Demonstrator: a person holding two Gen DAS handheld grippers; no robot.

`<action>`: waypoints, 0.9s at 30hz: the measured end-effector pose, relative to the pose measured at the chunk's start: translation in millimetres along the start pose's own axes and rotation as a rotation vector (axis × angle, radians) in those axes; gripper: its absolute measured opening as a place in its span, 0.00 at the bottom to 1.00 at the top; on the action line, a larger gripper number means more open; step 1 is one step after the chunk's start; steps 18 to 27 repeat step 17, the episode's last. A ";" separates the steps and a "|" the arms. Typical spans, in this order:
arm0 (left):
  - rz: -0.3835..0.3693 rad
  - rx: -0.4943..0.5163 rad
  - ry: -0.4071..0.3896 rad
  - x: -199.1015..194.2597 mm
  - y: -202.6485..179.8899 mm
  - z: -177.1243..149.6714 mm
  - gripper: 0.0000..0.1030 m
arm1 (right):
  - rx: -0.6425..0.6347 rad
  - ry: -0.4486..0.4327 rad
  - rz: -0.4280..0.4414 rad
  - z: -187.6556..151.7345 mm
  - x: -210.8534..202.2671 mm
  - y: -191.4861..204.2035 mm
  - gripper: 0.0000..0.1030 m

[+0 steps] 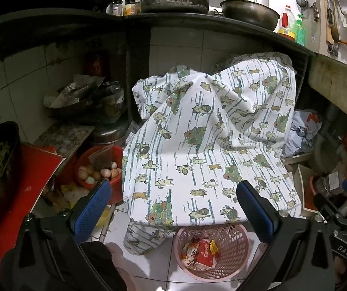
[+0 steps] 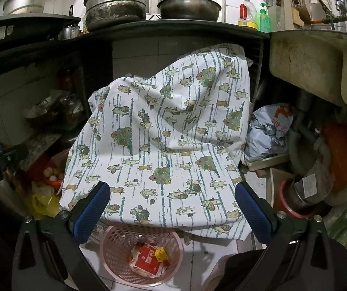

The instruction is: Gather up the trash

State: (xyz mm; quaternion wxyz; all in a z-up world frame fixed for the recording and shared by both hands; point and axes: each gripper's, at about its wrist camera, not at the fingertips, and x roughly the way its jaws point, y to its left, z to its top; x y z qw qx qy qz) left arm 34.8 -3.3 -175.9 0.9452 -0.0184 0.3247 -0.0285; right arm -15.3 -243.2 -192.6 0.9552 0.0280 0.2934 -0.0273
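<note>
White tiled floor [image 2: 197,254] carries pink perforated basket [image 2: 115,249] holding red and yellow wrappers [image 2: 149,257]; patterned cloth [image 2: 163,150] hem overhangs basket's far rim

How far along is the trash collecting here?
Done: the pink basket on the floor already holds red and yellow wrappers. In hand: nothing; the left tongs and right tongs are both open and empty. Left: no loose trash is clearly visible.

Home kitchen, cramped and well used. Upper frame: dark counter [image 2: 173,30] carrying a blackened steamer pot [image 2: 116,4], metal bowl [image 2: 189,8], oil bottle [image 2: 247,14] and green soap bottle [image 2: 265,19]. Right: stained sink [image 2: 319,68] with drainpipes beneath. Lower left: red bowl of eggs [image 1: 98,169]. White tiled walls [image 1: 175,46] behind.
</note>
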 end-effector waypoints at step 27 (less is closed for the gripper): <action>-0.007 -0.027 0.042 6.2 8.7 0.9 0.99 | -0.045 0.013 0.039 -3.4 3.5 -17.5 1.00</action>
